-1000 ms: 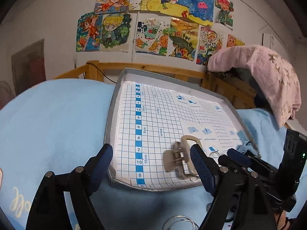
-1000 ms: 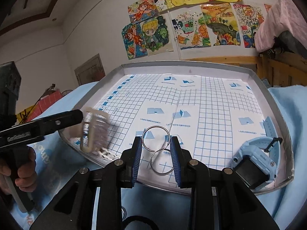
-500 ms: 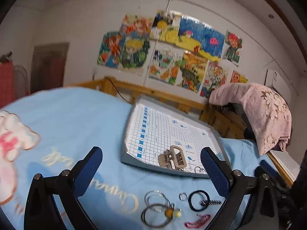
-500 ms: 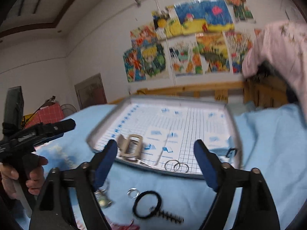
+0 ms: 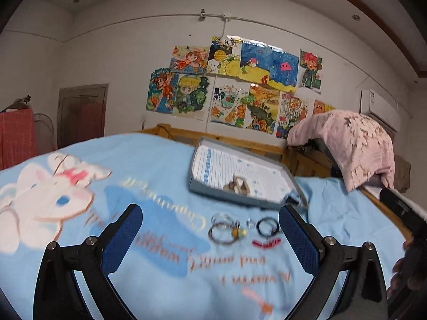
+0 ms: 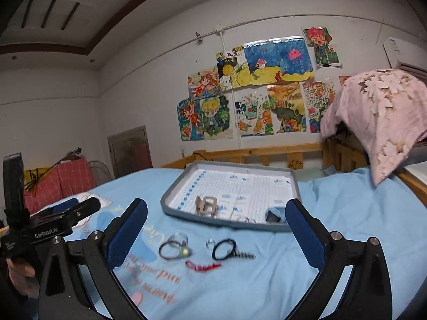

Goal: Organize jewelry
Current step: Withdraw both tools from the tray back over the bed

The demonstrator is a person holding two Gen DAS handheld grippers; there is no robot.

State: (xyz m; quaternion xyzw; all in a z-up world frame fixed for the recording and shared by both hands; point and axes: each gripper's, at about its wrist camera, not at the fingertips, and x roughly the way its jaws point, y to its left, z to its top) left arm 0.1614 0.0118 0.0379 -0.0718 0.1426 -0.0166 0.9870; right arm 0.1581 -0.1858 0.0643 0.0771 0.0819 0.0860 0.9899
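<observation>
A grey tray [image 6: 170, 210] lined with grid paper lies on the blue bed cover; it also shows in the left wrist view [image 5: 240, 200]. In it lie a beige hair claw [image 6: 206, 205], two metal rings [image 6: 244, 219] and a blue watch [image 6: 275, 213]. In front of the tray on the cover lie a dark bracelet with a bead [image 6: 173, 249], a small ring [image 6: 210, 243], a black hair tie [image 6: 223, 248] and a red clip [image 6: 202, 266]. My left gripper [image 5: 210, 232] and right gripper [image 6: 216, 229] are both wide open, empty, held back above the cover.
A wooden bed rail [image 6: 261, 154] runs behind the tray. A pink blanket [image 6: 379, 117] hangs at the right. Drawings [image 6: 253, 88] cover the wall. My left gripper's body [image 6: 53, 226] shows at the left of the right wrist view.
Both grippers have opened wide and pulled back from the tray. The hair claw and the metal rings now lie released in the tray. The loose pieces on the cover have come into view.
</observation>
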